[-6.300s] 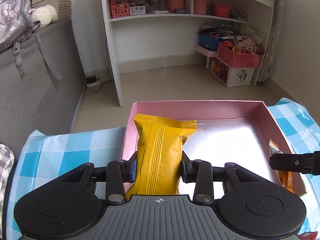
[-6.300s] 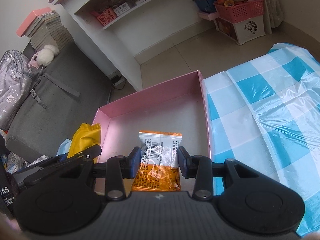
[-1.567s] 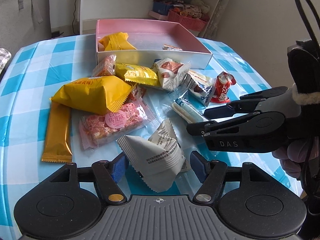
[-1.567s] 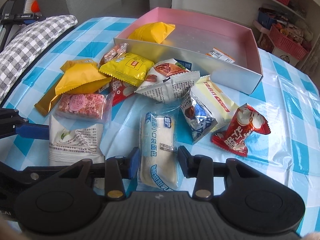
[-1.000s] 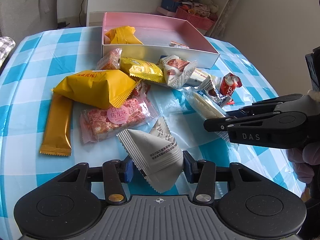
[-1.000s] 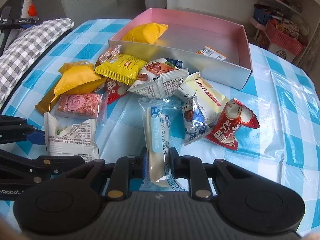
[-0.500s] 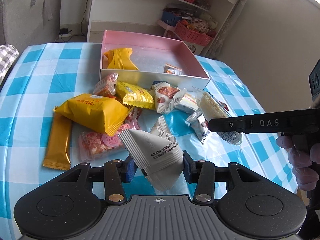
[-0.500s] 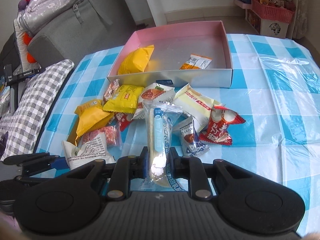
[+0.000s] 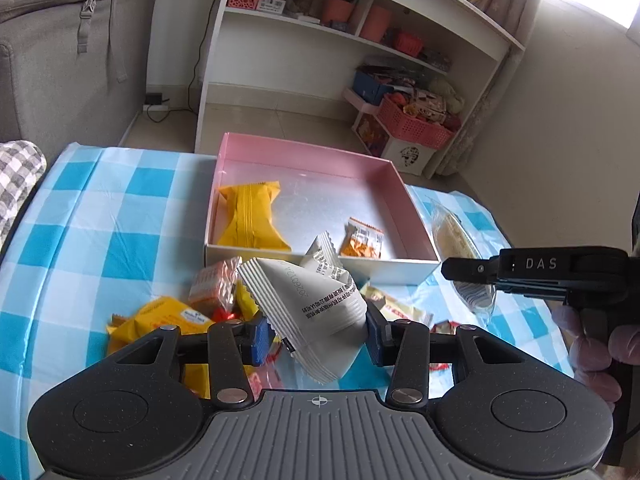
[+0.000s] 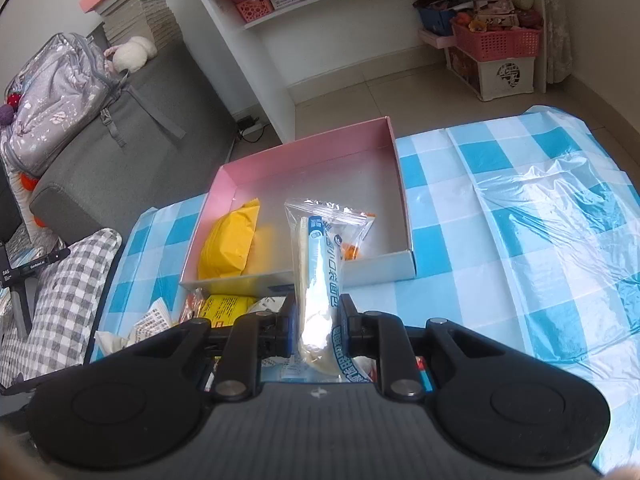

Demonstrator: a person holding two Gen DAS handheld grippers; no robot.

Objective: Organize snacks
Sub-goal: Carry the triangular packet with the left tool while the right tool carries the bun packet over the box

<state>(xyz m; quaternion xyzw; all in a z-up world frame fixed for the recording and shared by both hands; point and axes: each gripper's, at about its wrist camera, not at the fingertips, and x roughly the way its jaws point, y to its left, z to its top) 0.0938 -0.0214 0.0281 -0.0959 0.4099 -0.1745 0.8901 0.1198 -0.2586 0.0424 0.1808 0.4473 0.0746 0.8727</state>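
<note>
Near the pink box (image 9: 404, 192) on the checked tablecloth (image 9: 92, 216), the left gripper (image 9: 316, 334) pinches a grey packet (image 9: 316, 300) above the loose snack pile (image 9: 188, 312) in front of the box. Beside it, the right gripper (image 10: 316, 330) is pressed tight on a clear bread packet (image 10: 320, 264), lifted before the box's front wall. Inside the box lie a yellow packet (image 9: 248, 220) and a small orange packet (image 9: 362, 239).

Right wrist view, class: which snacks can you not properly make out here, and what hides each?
- Small orange packet in the pink cardboard box: mostly behind the clear-wrapped white bread stick.
- Loose snacks before the box, such as the yellow packet: cut off by the right gripper.
</note>
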